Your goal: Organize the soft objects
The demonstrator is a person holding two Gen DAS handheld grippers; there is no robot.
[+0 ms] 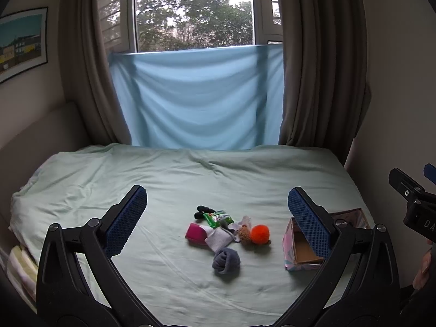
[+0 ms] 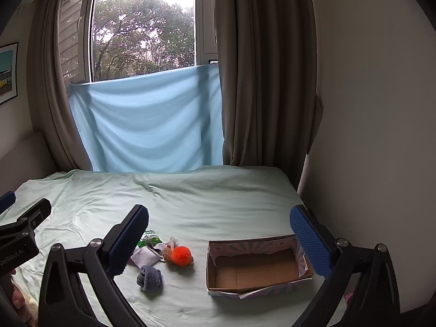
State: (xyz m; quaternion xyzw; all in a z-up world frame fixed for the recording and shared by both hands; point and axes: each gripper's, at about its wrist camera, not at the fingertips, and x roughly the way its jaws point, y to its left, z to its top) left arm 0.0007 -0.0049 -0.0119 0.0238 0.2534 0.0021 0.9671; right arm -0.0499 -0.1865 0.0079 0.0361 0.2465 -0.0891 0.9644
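Your left tongs [image 1: 217, 207] hang spread wide above the bed [image 1: 169, 179], pinching nothing; your right tongs [image 2: 219, 226] are spread just as wide, also empty; the soft things lie in a small heap on the green sheet: a rolled grey sock [image 1: 226, 260], an orange pompom [image 1: 260, 234], a white cloth [image 1: 219, 238], a green packet [image 1: 218, 216]; the open cardboard box [image 2: 256, 269] sits just right of the heap.

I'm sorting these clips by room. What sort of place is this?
Most likely a bedroom at home. A bed with a rumpled pale green sheet fills the floor of the view, brown curtains frame a window onto trees, and a framed picture hangs on the wall.
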